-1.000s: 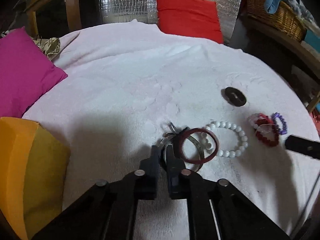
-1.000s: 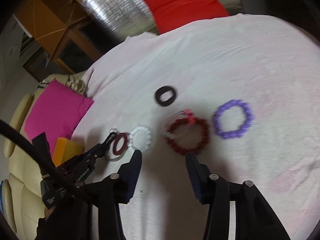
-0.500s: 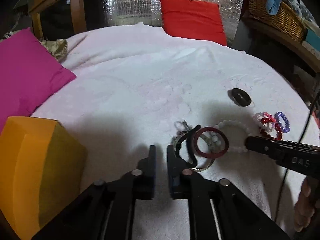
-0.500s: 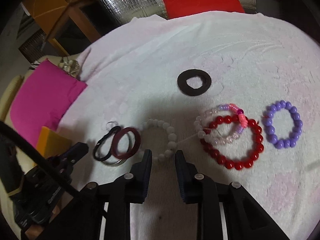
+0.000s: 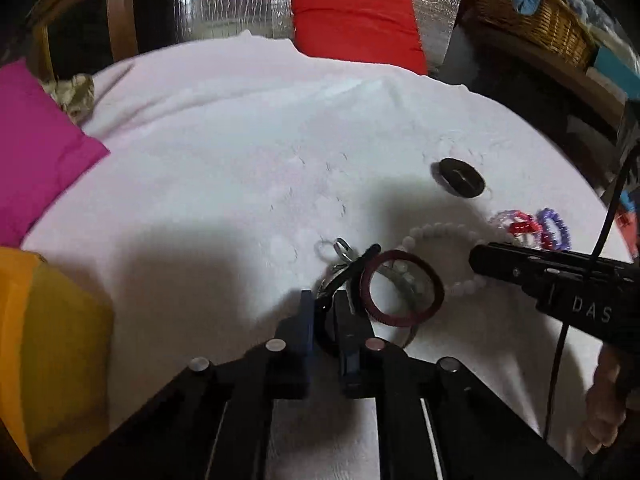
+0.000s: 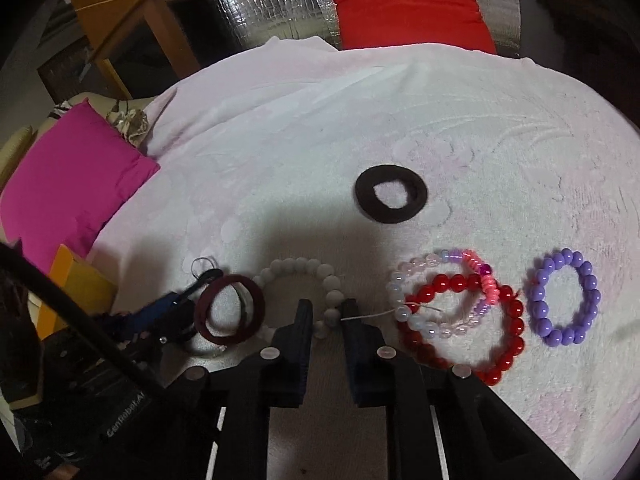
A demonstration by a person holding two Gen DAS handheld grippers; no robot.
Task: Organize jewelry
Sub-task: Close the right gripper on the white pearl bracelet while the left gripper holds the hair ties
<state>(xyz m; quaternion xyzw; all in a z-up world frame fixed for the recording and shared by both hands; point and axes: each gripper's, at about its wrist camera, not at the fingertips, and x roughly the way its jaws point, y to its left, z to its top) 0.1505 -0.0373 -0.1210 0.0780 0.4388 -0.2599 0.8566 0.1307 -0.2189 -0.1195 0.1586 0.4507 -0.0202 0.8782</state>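
White bead bracelet [image 6: 298, 266]: lies flat on the white blanket [image 6: 440, 112], between the maroon bangle [image 6: 260, 303] and the red bead bracelet [image 6: 516, 320].

Change, right: a second ago the right gripper [image 6: 327, 306] was held wide apart, short of the jewelry. It is now brought up to the white bracelet, and its jaws are closing.

Change, left: the left gripper [image 5: 324, 298] was loosened briefly and drawn back. It is now clenched again on the black bangle [image 5: 352, 268].

Meaning for task: two pieces are being taken at once, one per hand. The overlapped cluster is judged to be at the start of being separated. Nothing is lifted yet.

Bracelet relative to right tongs: the near arc is set between the two fingers, with two beads in the gap. A firm pinch is not yet evident.

Black bangle relative to left tongs: its near rim is caught between the pads. Its far end is seen beside the maroon bangle, which is overlapped by a silver ring.

Untouched: purple bead bracelet [image 6: 537, 304], pink-and-clear strand, black fabric ring [image 6: 362, 196].

Risk, judged: the white bracelet's loose thread end is seen running toward the red bracelet.
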